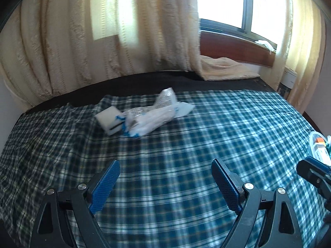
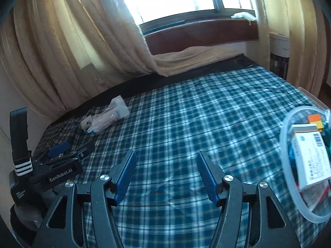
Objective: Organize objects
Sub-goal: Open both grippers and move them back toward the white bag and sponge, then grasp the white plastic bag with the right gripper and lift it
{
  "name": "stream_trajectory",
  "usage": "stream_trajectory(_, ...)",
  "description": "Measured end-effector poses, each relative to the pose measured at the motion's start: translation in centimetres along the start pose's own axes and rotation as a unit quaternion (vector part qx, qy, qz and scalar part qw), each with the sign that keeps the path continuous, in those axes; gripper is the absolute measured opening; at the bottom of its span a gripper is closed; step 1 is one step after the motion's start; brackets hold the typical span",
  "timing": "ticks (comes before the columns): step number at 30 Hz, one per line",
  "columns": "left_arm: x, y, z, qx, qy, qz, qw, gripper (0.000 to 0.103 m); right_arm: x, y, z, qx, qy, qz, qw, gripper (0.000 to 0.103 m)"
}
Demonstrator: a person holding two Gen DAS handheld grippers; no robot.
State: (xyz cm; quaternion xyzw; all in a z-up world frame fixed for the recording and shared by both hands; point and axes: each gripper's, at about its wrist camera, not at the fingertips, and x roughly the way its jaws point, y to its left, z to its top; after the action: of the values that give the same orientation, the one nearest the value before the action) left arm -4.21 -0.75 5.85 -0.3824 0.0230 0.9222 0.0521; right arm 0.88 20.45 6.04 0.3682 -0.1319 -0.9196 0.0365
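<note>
While both jaws gape, white packet point(image 1: 144, 117) lies well ahead of left gripper point(image 1: 165, 184).

Left wrist camera sits low behind the left gripper point(image 1: 165, 183), looking forward over the plaid cloth point(image 1: 186, 134) toward curtain point(image 1: 103, 41) and window point(image 1: 244, 4); wrapped packets point(image 1: 144, 116) lie ahead, slightly left. Right wrist camera, same low pose behind the right gripper point(image 2: 166, 175), faces the same window wall, container point(image 2: 289, 165) close on its right. Both views share cloth, packets, curtain, sill. Each catches the other gripper at its edge.
</note>
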Motion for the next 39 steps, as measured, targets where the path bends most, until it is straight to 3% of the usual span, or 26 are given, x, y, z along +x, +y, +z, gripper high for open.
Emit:
stream_trajectory(12, 0.7, 3.7, -0.5, -0.027, 0.006, 0.021, 0.9994, 0.093, 5.2, 4.4, 1.0, -0.036, 0.041, 0.023, 0.998, 0.068)
stream_trajectory(23, 1.4, 7.5, 0.0, -0.08, 0.01, 0.045, 0.9957, 0.093, 11.2, 7.1, 3.0, -0.013, 0.085, 0.069, 0.994, 0.069)
stream_trajectory(33, 1.7, 10.1, 0.3, -0.108, 0.011, 0.065, 0.9919, 0.093, 17.2, 9.5, 5.8, 0.067, 0.125, 0.141, 0.98, 0.074)
stream_trajectory(39, 1.8, 11.1, 0.4, -0.124, 0.016, 0.069, 0.9898, 0.093, 19.8, 10.1, 6.7, 0.108, 0.138, 0.153, 0.973, 0.077)
